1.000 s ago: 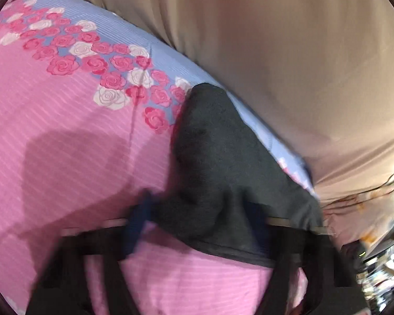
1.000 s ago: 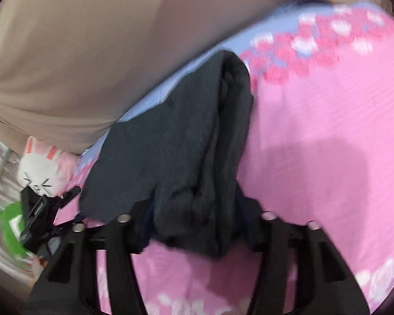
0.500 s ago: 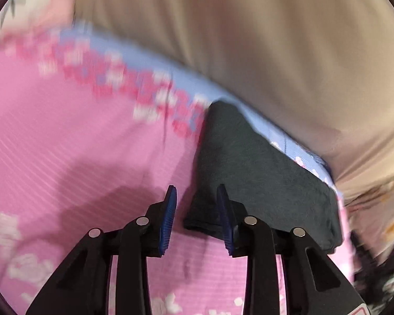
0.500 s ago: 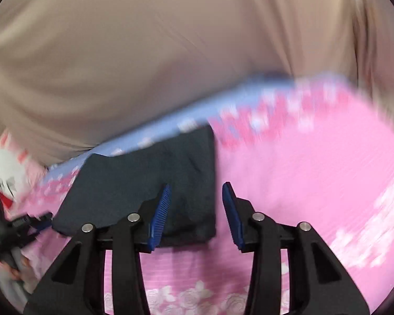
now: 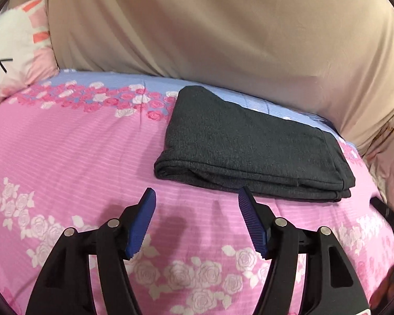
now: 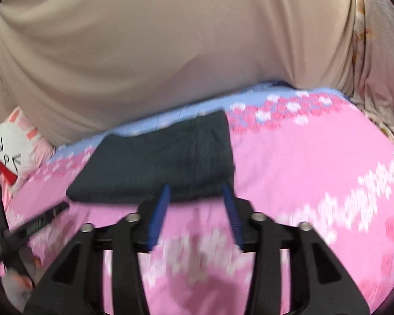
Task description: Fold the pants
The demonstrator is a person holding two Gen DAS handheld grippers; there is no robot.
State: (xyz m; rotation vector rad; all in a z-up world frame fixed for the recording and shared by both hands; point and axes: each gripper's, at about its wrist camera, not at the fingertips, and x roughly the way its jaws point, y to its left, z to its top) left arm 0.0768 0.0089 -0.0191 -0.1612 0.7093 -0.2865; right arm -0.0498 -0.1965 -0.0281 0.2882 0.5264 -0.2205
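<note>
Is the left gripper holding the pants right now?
No, the left gripper is open with nothing between its blue fingers, and the folded dark pants lie apart from it on the pink bedsheet.

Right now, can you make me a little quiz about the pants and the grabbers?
1. True or false: the left gripper is squeezing the pants.
2. What do the pants lie on? A) floor B) flowery pink sheet C) chair
3. Fill in: the right gripper is ___ and holds nothing.

Key: 1 false, it is open and apart from them; 2 B; 3 open.
</note>
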